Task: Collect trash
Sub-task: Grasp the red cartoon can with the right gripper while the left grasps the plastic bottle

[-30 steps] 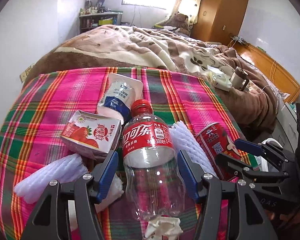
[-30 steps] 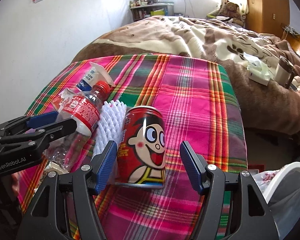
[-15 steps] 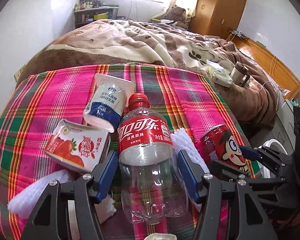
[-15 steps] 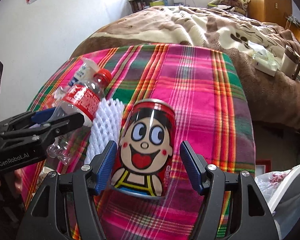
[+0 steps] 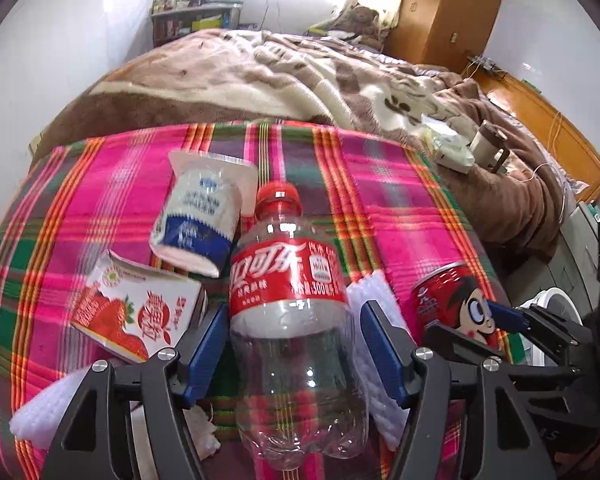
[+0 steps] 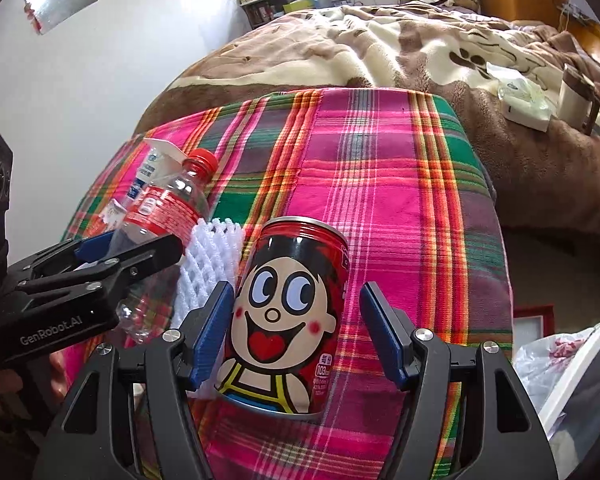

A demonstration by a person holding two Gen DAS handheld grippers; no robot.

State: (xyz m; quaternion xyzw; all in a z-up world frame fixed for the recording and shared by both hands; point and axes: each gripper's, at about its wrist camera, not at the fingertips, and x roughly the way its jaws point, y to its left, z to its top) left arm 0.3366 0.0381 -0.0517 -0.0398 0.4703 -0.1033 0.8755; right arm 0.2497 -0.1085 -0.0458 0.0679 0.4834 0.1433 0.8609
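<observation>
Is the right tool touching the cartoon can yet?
Cannot tell. In the right wrist view the can sits between the right tool's open pads: clear gap on the right, none visible on the left.

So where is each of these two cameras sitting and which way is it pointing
Left wrist: rides the left gripper, looking forward and down along its blue-padded fingers at the clear plastic cola bottle with red label lying on the pink plaid cloth.
Right wrist: rides the right gripper, angled down at the red cartoon-face can; its open jaws flank it.
Shared: both show bottle, can, cloth, white foam net, and the other gripper at the frame edge.
</observation>
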